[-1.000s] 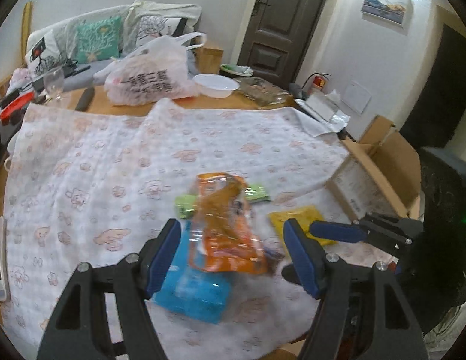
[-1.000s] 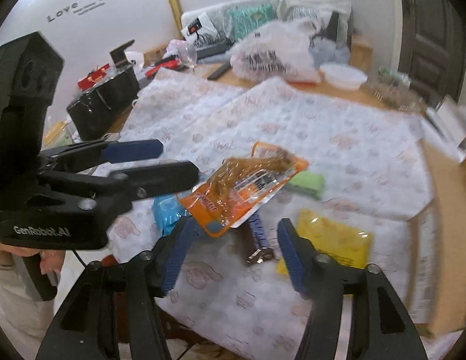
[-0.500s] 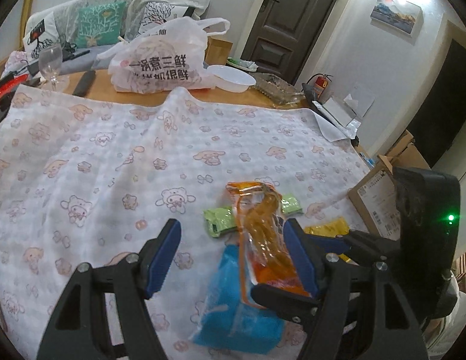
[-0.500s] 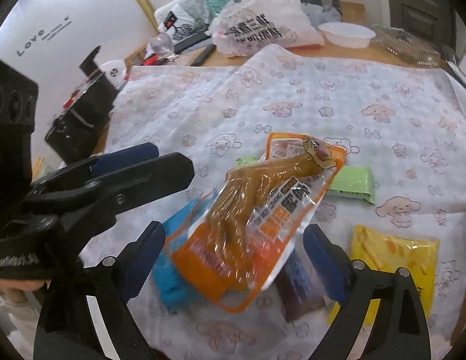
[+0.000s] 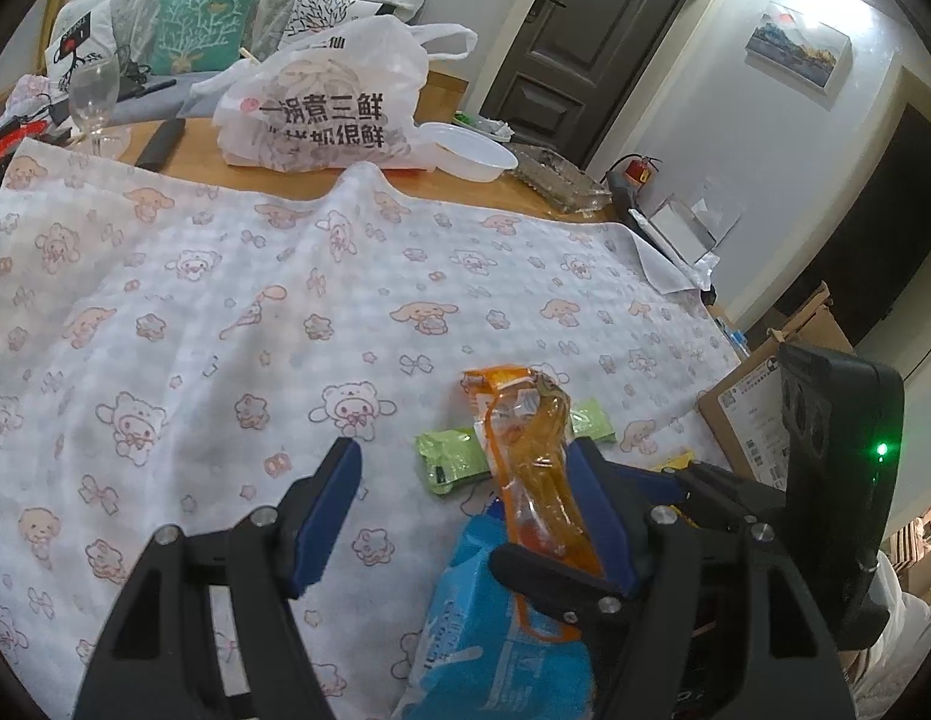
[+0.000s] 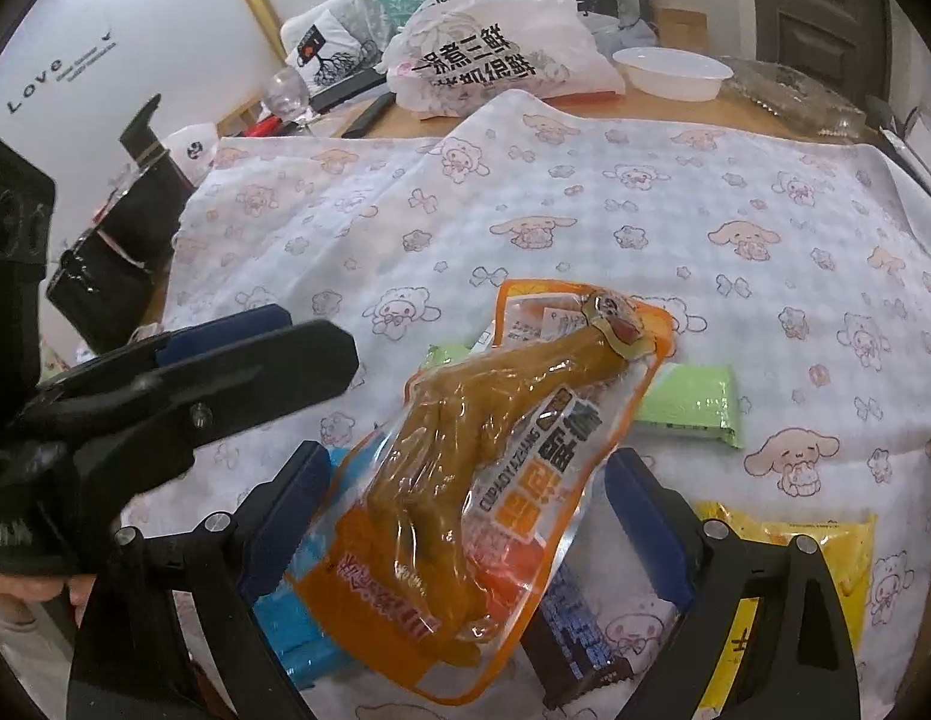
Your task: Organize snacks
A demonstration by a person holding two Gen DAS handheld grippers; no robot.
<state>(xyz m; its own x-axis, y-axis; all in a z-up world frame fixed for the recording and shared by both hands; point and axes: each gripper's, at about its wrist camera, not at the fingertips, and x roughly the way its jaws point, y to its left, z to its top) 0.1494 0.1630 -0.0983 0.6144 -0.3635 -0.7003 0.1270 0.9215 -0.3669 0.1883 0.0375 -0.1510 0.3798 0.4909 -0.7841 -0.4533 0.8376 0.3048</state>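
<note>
Both tongs are built alike. The left tongs [image 5: 471,516] have two black plastic arms that widen toward the camera, each with cut-out windows and round silver screw heads along its length. Flat dark-blue pads [image 5: 327,507] line the inner faces of the tips. The right tongs [image 6: 465,534] show the same black arms, silver screws and blue pads [image 6: 642,531]. Seen from the side, each tool carries a boxy black housing behind the arms; the one on the right tongs has round lens-like openings and a small green light [image 5: 881,449]. Part of a white printed word marks the left tool's housing. White clothing [image 5: 897,618] shows behind the right tool.
</note>
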